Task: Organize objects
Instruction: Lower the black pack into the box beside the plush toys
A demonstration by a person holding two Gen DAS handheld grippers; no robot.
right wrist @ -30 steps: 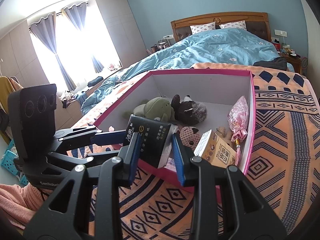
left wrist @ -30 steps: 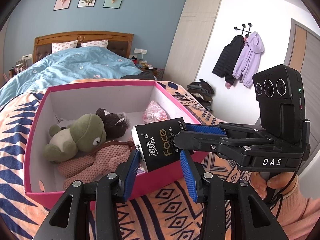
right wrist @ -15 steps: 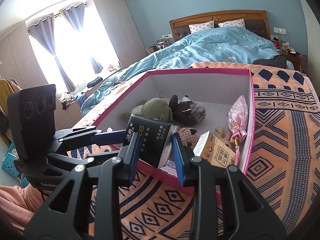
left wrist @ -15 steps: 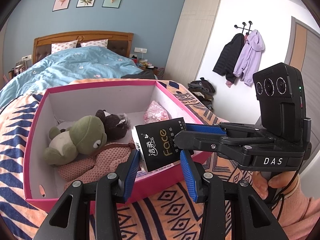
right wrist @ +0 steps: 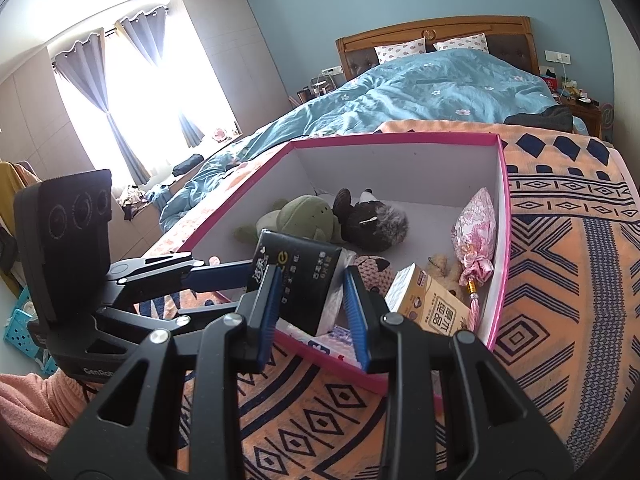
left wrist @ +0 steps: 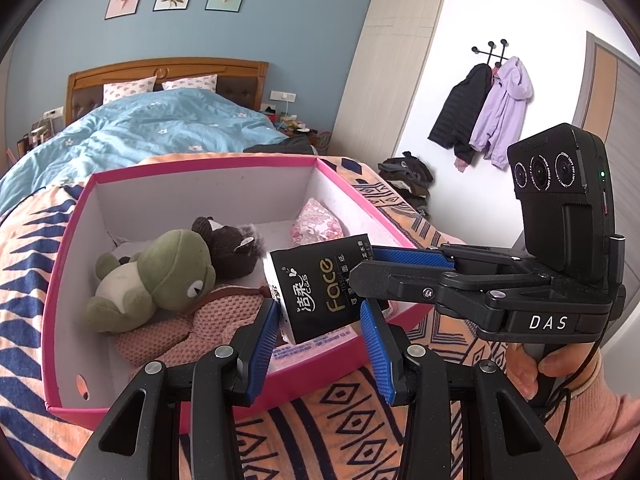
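A black tissue pack with gold lettering hangs over the near rim of a pink box standing on a patterned blanket. My left gripper is shut on it, one blue pad at each end. My right gripper is shut on the same pack from the other side. Inside the box lie a green frog plush, a dark plush, a pink knitted plush, a pink floral umbrella and a yellow-white carton.
The orange and navy blanket spreads around the box. A blue duvet covers the bed behind it. Jackets hang on the right wall, with a clothes pile below. A hand in a pink sleeve grips the right tool.
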